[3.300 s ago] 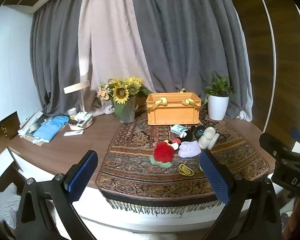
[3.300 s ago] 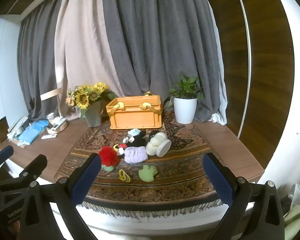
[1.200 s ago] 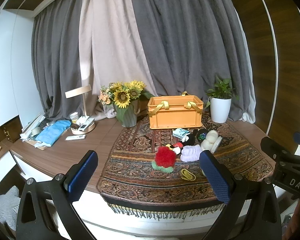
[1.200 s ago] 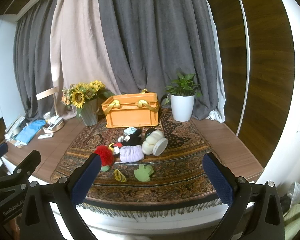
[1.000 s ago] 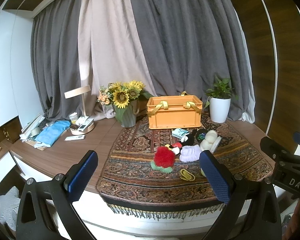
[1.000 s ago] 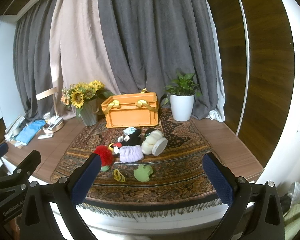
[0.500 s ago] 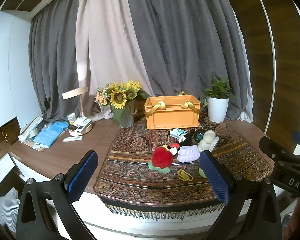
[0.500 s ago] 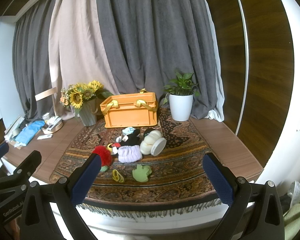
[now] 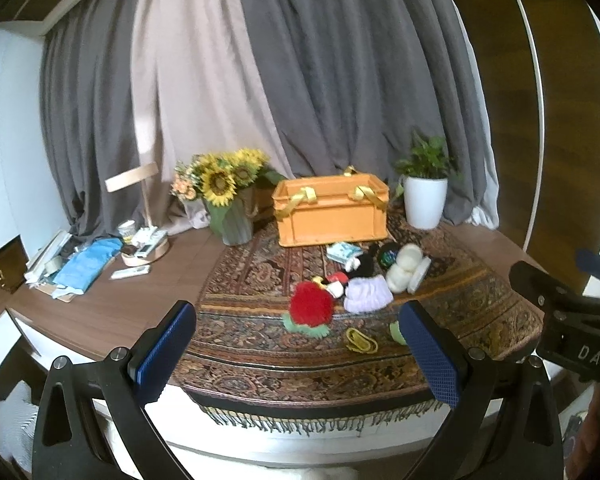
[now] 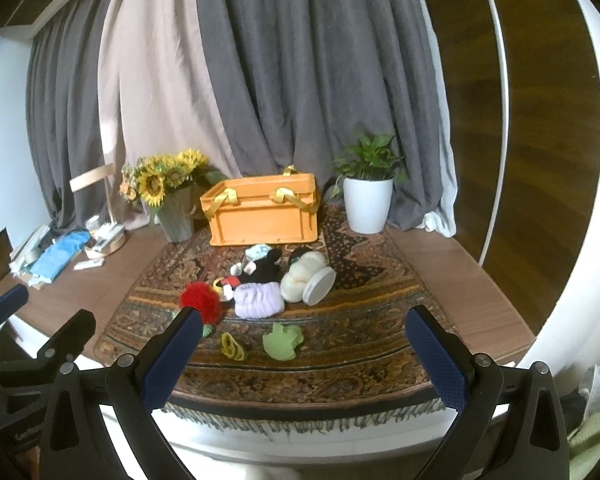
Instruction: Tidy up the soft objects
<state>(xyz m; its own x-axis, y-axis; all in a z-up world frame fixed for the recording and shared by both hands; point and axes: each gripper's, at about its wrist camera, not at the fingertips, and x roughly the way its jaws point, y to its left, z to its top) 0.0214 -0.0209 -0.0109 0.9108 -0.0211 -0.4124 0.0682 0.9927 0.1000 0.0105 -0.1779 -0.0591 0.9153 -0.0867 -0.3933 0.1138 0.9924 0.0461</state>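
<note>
Several soft objects lie on a patterned rug (image 10: 360, 344): a red fluffy one (image 10: 200, 302) (image 9: 312, 309), a lilac one (image 10: 258, 300) (image 9: 368, 298), a black plush (image 10: 266, 268), a cream one (image 10: 300, 276) (image 9: 404, 268), a green piece (image 10: 282, 342) and a yellow piece (image 10: 232, 345) (image 9: 361, 340). An orange crate (image 10: 264, 214) (image 9: 330, 216) with yellow handles stands behind them. My left gripper (image 9: 298, 354) is open and empty, short of the table's front edge. My right gripper (image 10: 306, 358) is open and empty, also short of the edge.
A sunflower vase (image 9: 228, 204) stands left of the crate and a white potted plant (image 10: 368, 200) stands to its right. A lamp, remotes and blue cloth (image 9: 88, 264) lie at the far left. Grey curtains hang behind. The right gripper shows at the left view's right edge (image 9: 572, 316).
Both grippers have drifted slightly, so the table scene sits a little differently in each view. Both stay open and the objects have not moved.
</note>
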